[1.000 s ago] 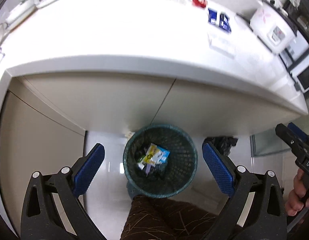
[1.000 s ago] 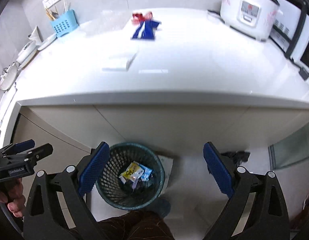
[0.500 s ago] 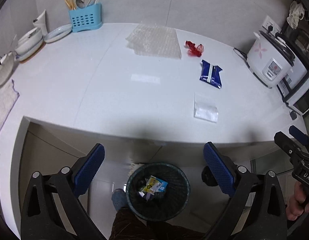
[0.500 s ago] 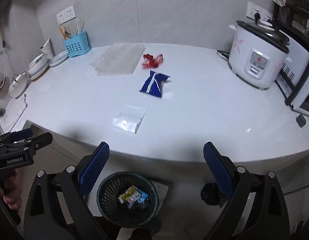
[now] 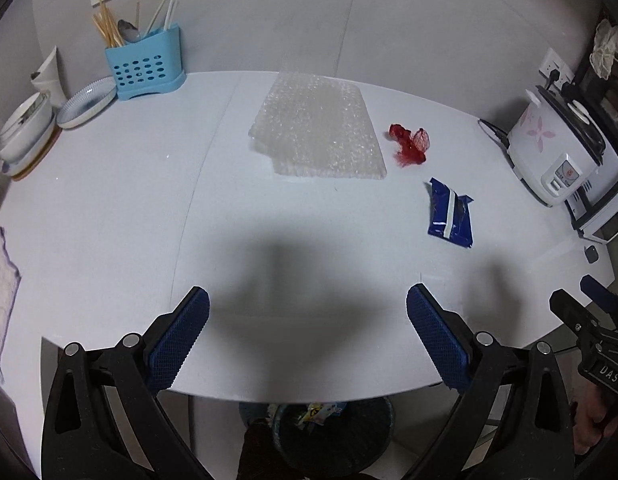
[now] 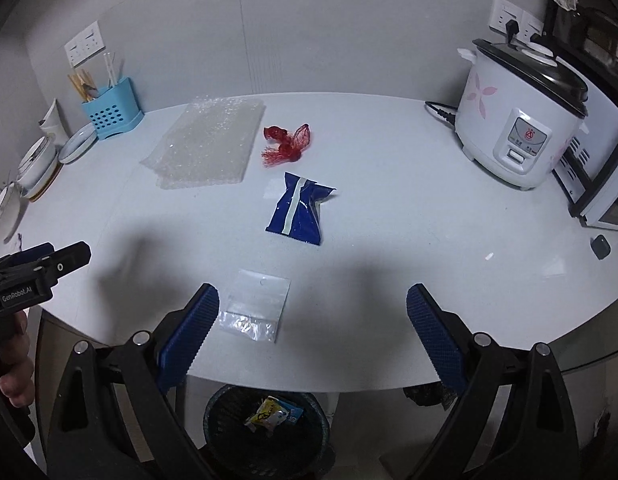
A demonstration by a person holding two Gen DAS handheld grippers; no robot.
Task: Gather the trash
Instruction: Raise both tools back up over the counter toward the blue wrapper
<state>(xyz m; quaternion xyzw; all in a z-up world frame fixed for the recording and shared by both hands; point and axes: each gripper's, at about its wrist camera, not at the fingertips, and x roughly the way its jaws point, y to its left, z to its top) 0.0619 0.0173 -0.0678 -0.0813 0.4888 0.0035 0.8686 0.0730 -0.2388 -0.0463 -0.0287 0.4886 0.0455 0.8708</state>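
On the white counter [image 5: 109, 208] lie a bubble-wrap sheet [image 5: 317, 132], a red crumpled wrapper [image 5: 409, 146] and a blue snack packet [image 5: 449, 214]. The right wrist view shows them too: bubble wrap [image 6: 207, 146], red wrapper [image 6: 287, 146], blue packet [image 6: 301, 210], plus a clear zip bag [image 6: 255, 306] near the front edge. My left gripper [image 5: 307, 340] is open and empty above the front edge. My right gripper [image 6: 313, 340] is open and empty, its left finger beside the zip bag. A dark mesh bin [image 6: 267, 428] with wrappers stands on the floor below.
A blue utensil holder [image 5: 145, 66] and stacked bowls [image 5: 27, 128] stand at the back left. A white rice cooker [image 6: 521, 128] and an oven [image 6: 597, 176] stand at the right. The other gripper shows at each view's edge.
Both grippers have risen from over the bin under the counter to above the counter's front edge. The counter top and its trash came into full view. Both stayed open.
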